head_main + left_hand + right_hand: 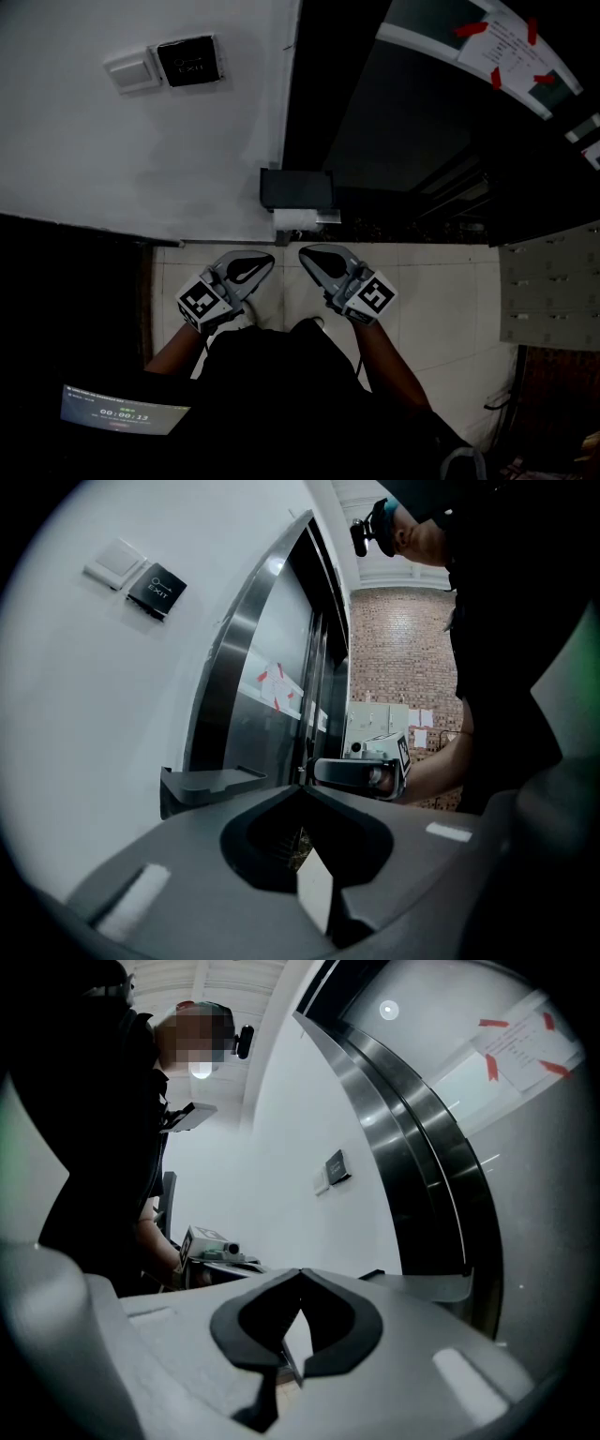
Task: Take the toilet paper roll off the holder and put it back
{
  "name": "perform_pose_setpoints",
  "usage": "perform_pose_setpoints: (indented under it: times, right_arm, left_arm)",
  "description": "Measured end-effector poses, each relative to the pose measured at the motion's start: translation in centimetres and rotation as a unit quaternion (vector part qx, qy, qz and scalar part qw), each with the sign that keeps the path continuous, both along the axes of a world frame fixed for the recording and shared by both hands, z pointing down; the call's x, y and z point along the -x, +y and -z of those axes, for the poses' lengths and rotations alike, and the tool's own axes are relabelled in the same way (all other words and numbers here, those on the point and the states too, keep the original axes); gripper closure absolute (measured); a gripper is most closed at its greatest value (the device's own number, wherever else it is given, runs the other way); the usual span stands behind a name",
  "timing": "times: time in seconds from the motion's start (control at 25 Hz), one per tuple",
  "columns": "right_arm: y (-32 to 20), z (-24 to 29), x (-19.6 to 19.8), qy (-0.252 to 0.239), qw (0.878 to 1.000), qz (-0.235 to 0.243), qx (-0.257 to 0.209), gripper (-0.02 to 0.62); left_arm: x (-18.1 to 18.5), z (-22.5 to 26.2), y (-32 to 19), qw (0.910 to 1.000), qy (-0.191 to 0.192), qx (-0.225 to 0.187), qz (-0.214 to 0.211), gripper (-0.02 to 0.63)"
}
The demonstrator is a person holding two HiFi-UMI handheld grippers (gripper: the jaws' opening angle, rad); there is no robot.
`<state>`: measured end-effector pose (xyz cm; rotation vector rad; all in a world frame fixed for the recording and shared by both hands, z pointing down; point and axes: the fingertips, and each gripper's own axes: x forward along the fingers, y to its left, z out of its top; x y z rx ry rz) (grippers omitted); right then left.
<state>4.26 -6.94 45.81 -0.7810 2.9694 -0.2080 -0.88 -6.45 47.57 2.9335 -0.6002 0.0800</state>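
Left tongs (268,259), right tongs (303,251) both closed, empty; toilet paper roll (298,221) under holder (296,187) only in head view

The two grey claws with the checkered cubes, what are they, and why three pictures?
They are hand-held grippers, one in each of a person's hands. The head view looks down from the person's head: left gripper and right gripper point at a black holder on the white wall, holding the toilet paper roll. The other two pictures come from a camera on each gripper, looking along its jaws. Both pairs of jaws are shut on nothing; neither touches the roll.
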Motion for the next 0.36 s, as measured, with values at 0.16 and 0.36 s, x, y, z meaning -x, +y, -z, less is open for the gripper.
perform_pose_setpoints:
  times: [0.16,0.36]
  right_arm:
    - [0.13,0.38,0.08,-0.004,1.000,0.001,0.002,0.595]
    - [0.36,-0.23,0.24,-0.005,1.000,-0.003,0.013,0.595]
  left_arm:
    - [0.01,-0.06,0.00,1.0000,0.001,-0.005,0.001,0.601]
    - [0.00,0.34,0.65,0.9999,-0.003,0.011,0.001,0.601]
